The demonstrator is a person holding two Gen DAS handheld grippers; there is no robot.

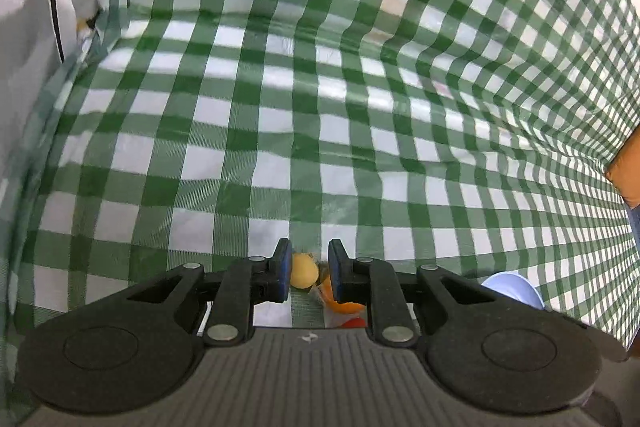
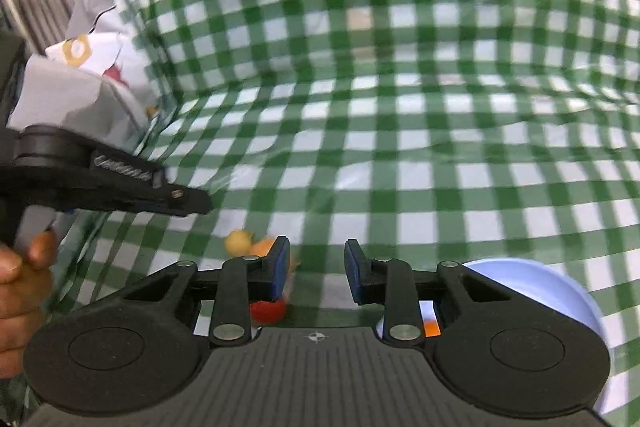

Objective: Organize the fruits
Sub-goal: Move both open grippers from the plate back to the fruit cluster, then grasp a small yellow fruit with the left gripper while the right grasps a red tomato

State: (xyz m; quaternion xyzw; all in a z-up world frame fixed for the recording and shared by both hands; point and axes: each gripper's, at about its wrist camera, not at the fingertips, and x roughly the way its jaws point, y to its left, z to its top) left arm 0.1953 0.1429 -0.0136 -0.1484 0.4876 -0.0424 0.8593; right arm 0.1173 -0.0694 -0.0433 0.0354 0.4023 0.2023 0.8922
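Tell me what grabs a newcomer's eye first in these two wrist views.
The green-and-white checked tablecloth fills both views. Against it, small fruits cluster near the open left gripper: a round yellow fruit with an orange fruit beside it. The pale blue plastic bowl sits low right in the right view, behind the open right gripper.

Both wrist views face the checkered cloth (image 1: 320, 107) closely.

yellow fruit (image 1: 304, 270), orange fruit (image 1: 340, 301), red fruit (image 2: 267, 310), clustered on cloth
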